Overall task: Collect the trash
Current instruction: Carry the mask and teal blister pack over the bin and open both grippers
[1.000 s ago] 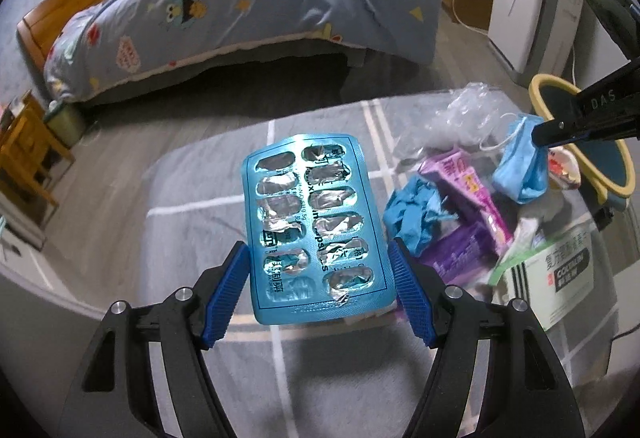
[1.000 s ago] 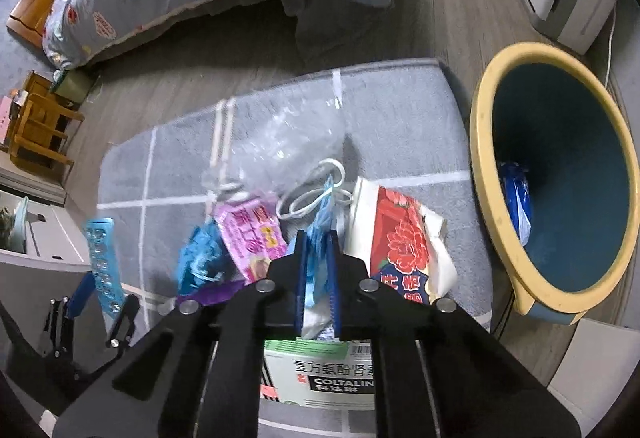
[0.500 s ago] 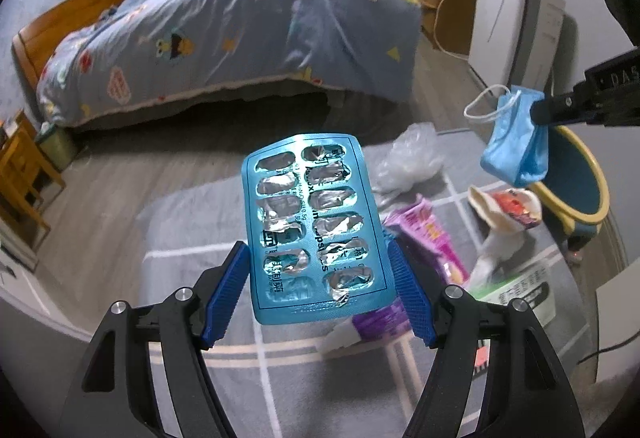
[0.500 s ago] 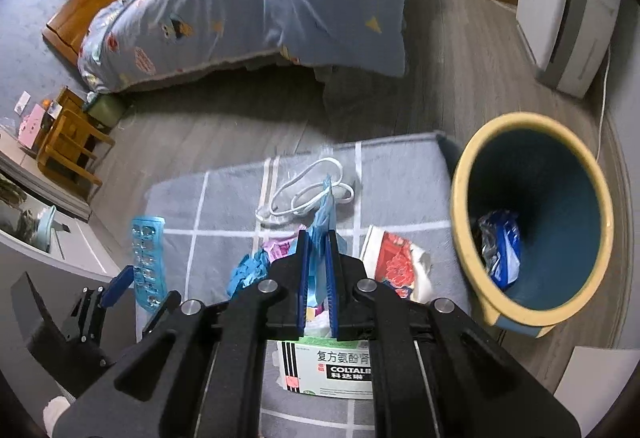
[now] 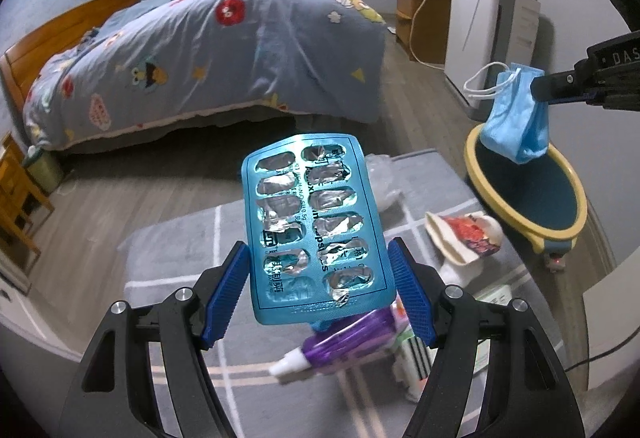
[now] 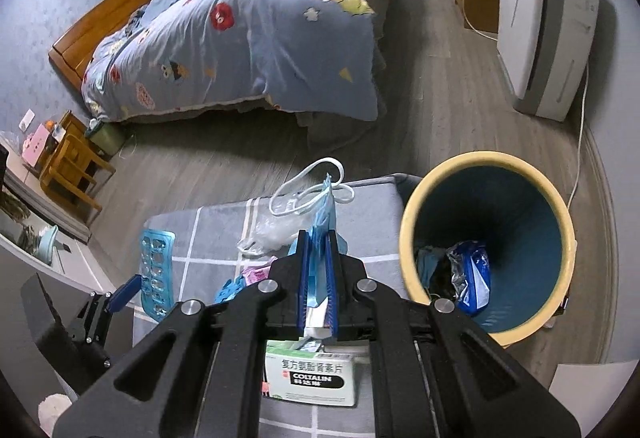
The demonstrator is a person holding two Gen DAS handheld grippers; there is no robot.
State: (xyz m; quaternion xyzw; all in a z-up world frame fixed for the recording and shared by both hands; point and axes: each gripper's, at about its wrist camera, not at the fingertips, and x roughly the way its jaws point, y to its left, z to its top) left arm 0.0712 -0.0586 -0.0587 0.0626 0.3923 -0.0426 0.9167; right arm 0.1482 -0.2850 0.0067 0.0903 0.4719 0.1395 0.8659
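My left gripper (image 5: 319, 290) is clamped on an empty blue blister pack (image 5: 314, 226), jaws wide apart w/ pads on both long edges, pack upright at frame center. My right gripper (image 6: 318, 270) is pinched fully closed on a blue face mask (image 6: 322, 226), center of frame. Trash bin (image 6: 408, 234) sits lower right, wrappers inside. Medicine box (image 6: 310, 378) lies on the grey rug (image 6: 224, 238), bottom center.

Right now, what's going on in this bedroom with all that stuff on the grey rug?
A person is collecting trash with two handheld claws. The left claw grips an emptied blue blister pack by its edges. The right claw is shut on a blue face mask, held up near the yellow-rimmed bin. A medicine box, purple tube and wrappers lie on the rug.
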